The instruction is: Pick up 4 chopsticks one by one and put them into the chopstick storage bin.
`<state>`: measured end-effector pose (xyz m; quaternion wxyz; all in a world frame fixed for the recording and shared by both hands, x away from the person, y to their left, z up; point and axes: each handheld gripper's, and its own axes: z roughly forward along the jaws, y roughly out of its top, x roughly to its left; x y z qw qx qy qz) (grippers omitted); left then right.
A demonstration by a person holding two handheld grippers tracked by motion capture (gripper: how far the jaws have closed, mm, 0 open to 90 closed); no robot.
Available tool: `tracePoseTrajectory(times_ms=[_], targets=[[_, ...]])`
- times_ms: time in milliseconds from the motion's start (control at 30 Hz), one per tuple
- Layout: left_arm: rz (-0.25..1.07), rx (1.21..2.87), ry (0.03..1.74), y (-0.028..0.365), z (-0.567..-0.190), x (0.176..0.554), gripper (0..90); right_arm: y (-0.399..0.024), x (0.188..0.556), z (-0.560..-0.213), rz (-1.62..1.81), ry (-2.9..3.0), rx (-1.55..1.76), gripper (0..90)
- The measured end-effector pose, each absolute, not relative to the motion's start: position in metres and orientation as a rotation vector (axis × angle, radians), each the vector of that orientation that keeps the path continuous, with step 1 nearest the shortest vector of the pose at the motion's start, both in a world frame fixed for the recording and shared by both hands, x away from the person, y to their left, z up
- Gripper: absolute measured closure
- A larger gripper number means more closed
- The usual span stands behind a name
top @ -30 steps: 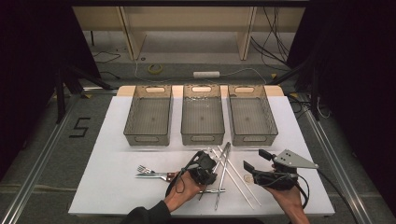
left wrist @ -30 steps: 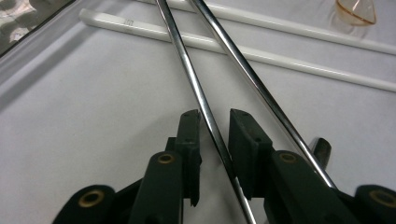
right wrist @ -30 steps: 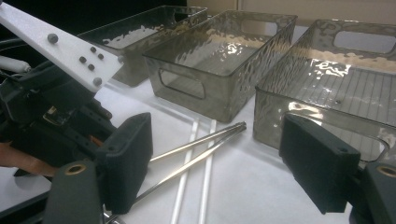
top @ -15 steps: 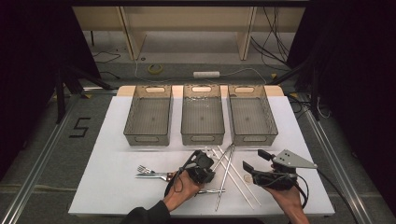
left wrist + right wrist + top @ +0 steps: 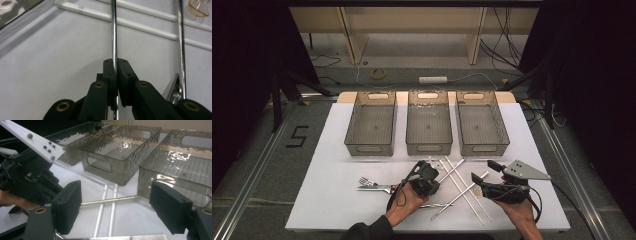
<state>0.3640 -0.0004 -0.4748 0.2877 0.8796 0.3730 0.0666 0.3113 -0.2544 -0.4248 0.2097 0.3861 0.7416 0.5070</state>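
Note:
My left gripper [image 5: 430, 182] sits low on the white table near the front middle. Its jaws have just been closing, and in the left gripper view they [image 5: 115, 62] stand shut on a thin metal rod [image 5: 114, 37] that runs straight ahead between the pads. That rod [image 5: 455, 168] reaches up and right across two white sticks [image 5: 462, 190]. My right gripper [image 5: 485, 172] hovers to the right with its jaws wide open [image 5: 117, 207]. Nothing is pinched there, though a second metal rod [image 5: 110, 200] lies on the table beyond the pads.
Three clear grey bins [image 5: 371, 145] [image 5: 429, 146] [image 5: 484, 145] stand in a row behind the cutlery and look empty. A fork [image 5: 371, 184] lies to the left of my left hand. The left gripper's body [image 5: 30, 177] is close on the left in the right gripper view.

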Motion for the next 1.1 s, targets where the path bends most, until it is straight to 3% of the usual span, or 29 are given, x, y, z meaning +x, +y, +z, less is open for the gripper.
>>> tracePoseTrajectory(times_ms=[500, 1100], targets=[[0.215, 2.337, 0.926, 0.001, -0.475, 0.363, 85.5, -0.254, 0.312, -0.425, 1.413, 2.064, 1.072, 27.1], [0.246, 2.260, 0.844, 0.024, -0.440, 0.359, 85.6, -0.255, 0.312, -0.425, 1.420, 2.060, 1.071, 27.1]])
